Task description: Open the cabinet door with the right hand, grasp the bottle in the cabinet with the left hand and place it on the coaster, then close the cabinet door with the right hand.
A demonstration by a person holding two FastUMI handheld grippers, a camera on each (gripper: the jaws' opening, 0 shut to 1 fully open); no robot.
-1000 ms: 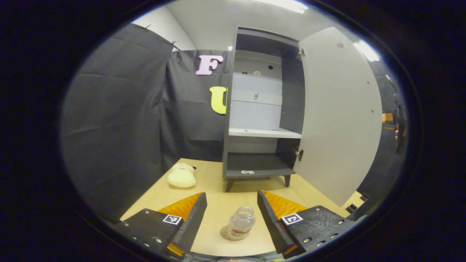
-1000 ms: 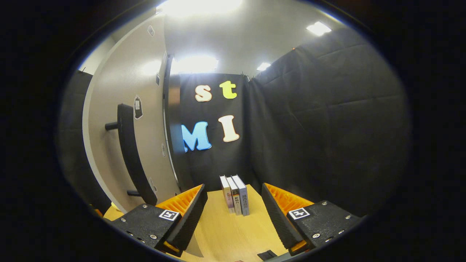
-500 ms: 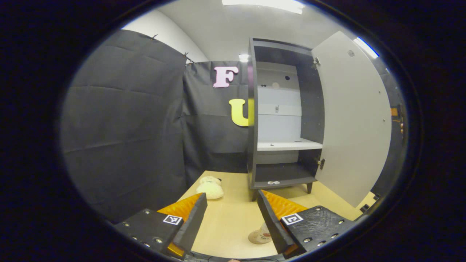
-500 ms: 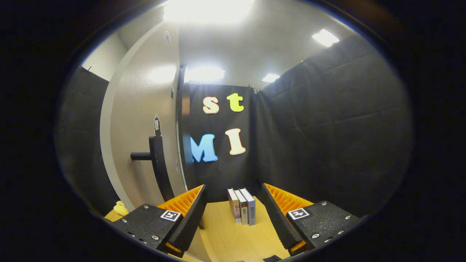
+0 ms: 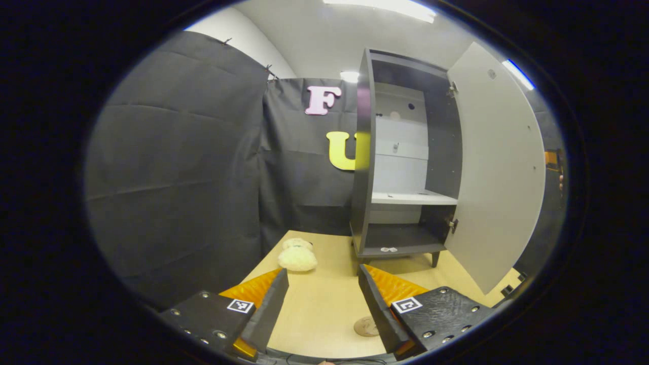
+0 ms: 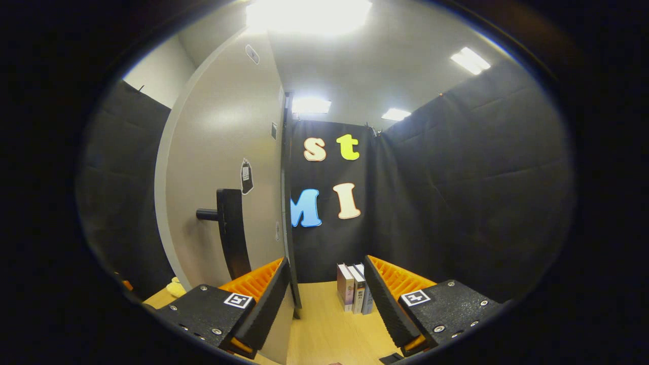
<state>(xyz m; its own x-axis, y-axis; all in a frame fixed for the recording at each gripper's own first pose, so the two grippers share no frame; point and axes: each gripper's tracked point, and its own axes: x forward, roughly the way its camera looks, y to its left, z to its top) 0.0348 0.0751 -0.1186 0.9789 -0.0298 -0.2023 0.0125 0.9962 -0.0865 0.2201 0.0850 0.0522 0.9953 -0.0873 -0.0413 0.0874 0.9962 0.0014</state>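
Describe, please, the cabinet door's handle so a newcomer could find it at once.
In the right gripper view, start from the tall pale cabinet door standing open on the left. Partway down its outer face sits the handle, a dark vertical bar on a short peg. The small sticker above it lies flat; the handle juts out.

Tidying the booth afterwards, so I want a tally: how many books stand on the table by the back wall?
3. The books stand upright side by side on the table against the back cloth; the rightmost is partly hidden behind the right hand-held gripper, so more may be hidden.
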